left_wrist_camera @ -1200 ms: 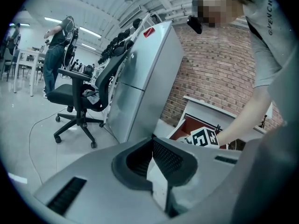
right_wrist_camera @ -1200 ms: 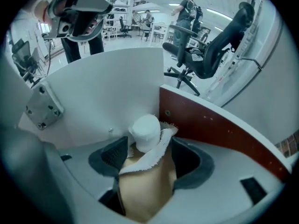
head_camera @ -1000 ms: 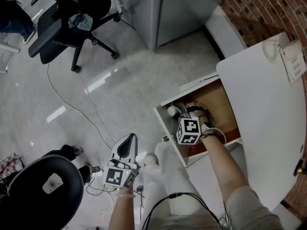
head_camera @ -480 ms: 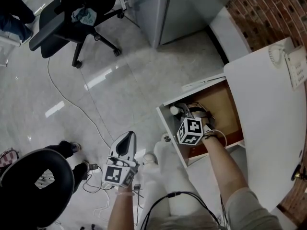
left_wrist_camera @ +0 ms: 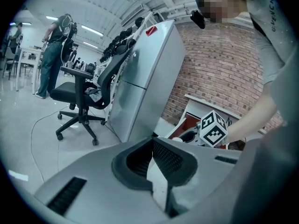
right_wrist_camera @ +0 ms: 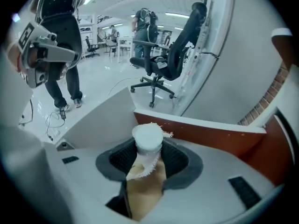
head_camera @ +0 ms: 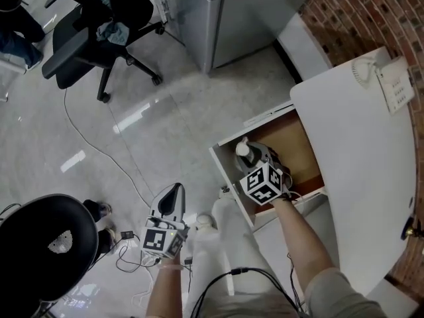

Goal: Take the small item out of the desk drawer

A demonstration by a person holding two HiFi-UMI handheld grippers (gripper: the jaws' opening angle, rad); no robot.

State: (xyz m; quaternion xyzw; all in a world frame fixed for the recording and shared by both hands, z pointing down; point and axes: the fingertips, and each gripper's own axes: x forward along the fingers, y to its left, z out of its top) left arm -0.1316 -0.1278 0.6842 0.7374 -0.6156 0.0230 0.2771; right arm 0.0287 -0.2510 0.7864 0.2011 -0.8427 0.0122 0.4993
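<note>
Extraction looks mostly done, judging by how things lie. The right gripper [right_wrist_camera: 148, 149] has its jaws clamped on the small white item [right_wrist_camera: 147, 138]. They have just been closing, with that item between them. It looks like a short white cylinder with a frayed edge, though the wide-angle view is too warped to say what it actually is.

In the head view the item sits at the jaw tips, over the front left corner of the open drawer [head_camera: 226, 172]. It appears raised off the brown drawer bottom but is not yet carried away from the drawer. What likely remains is to bring it fully clear and set it somewhere. The drawer itself is pulled out from under the white desk [head_camera: 358, 171].

The left gripper [head_camera: 173, 195] takes no part. Its jaws are closed together with nothing between them, and it hangs over the floor [head_camera: 172, 105], well apart from the drawer.

The floor is pale, glossy and reflective, with a thin cable [head_camera: 93, 141] trailing across it. A black office chair [head_camera: 93, 28] stands at the far side, near a tall grey cabinet [head_camera: 232, 12]. A brick wall [head_camera: 358, 8] runs behind the desk. On the desk's far corner lies a keypad device [head_camera: 396, 83].
</note>
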